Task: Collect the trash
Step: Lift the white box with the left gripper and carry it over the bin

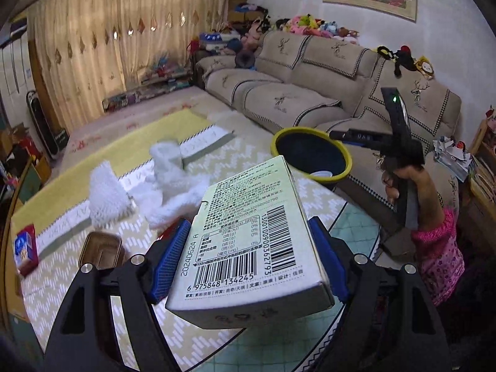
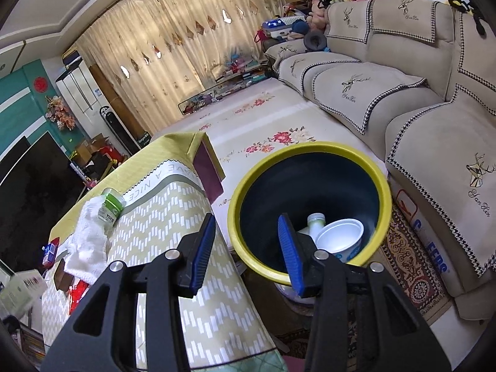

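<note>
So a pale green carton [image 1: 248, 241] with barcodes on its face is clamped in the left tongs [image 1: 248, 260], blue pads pressed against both of its long sides, and it's held up above the bench [image 1: 93, 279], clear of the cloth. The bin [image 1: 311, 155], dark inside with a yellow rim, is seen just past the far end of the carton, on the floor off the bench's edge and in front of the sofa [image 1: 310, 93]. The right tongs [image 2: 248, 251] are spread apart with nothing caught between them, hanging over the near rim of the bin [image 2: 310, 148]; from the left view the right one is spotted gripped in a hand [image 1: 406, 183] with a pink sleeve. Down in the bin a white cup [image 2: 339, 235] is lying on its side, with a pale green-capped bottle [image 2: 314, 221] touching it behind. Still left on the bench: a white towel [image 1: 148, 192] crumpled mid-cloth, a brown tin [image 1: 99, 249] just beside the left tongs, and a red box [image 1: 26, 248] near the left edge. In the right view a small green-lidded jar [image 2: 110, 206] is tucked against the towel [image 2: 86, 241].
</note>
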Demonstrator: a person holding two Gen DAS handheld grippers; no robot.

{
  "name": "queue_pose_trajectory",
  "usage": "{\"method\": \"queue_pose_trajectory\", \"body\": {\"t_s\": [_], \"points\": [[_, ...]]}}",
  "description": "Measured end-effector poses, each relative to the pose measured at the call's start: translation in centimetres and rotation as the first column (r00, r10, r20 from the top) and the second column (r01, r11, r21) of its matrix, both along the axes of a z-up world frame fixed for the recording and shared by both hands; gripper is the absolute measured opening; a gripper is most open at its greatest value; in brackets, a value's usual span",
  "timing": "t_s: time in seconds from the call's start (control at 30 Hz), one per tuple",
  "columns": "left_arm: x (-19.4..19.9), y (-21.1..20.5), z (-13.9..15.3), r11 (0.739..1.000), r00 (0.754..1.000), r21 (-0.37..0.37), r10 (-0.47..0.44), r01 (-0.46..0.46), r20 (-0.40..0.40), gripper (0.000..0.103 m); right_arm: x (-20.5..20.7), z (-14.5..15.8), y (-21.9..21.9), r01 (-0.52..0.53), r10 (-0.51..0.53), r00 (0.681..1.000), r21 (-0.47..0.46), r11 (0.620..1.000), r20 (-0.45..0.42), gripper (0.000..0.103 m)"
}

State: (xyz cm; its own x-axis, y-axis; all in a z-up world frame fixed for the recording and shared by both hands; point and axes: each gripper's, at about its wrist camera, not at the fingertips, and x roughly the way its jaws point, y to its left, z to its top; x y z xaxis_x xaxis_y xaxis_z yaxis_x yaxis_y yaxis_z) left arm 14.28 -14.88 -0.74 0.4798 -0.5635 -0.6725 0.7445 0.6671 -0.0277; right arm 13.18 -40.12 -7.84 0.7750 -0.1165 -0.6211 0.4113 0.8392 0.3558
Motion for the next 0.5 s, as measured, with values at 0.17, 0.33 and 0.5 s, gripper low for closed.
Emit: {"method": "queue_pose_trajectory", "body": {"t_s": [0.17,0.33,0.5], "points": [[0.0,-1.7,0.9,0.999,1.000,-0.020,-0.024,0.025,0.019,0.076,-1.1,0.1,-0.7,0.009,-0.009,1.000,0.004,1.000,0.007,0.041],[1.5,-5.3,1.1,0.998,0.998,-0.023,-0.064,0.065,0.016,0.076,-2.6,0.3,-2.3,0.039,-0.039,0.999,0.001,0.999,0.016,0.041],[3.9,-10.6,0.2,0.993,0.993,-0.008,-0.116,0.116,-0.006,0.076,-4.7,0.3,-4.6,0.102,-0.101,0.995,-0.007,0.995,0.025,0.043]]}}
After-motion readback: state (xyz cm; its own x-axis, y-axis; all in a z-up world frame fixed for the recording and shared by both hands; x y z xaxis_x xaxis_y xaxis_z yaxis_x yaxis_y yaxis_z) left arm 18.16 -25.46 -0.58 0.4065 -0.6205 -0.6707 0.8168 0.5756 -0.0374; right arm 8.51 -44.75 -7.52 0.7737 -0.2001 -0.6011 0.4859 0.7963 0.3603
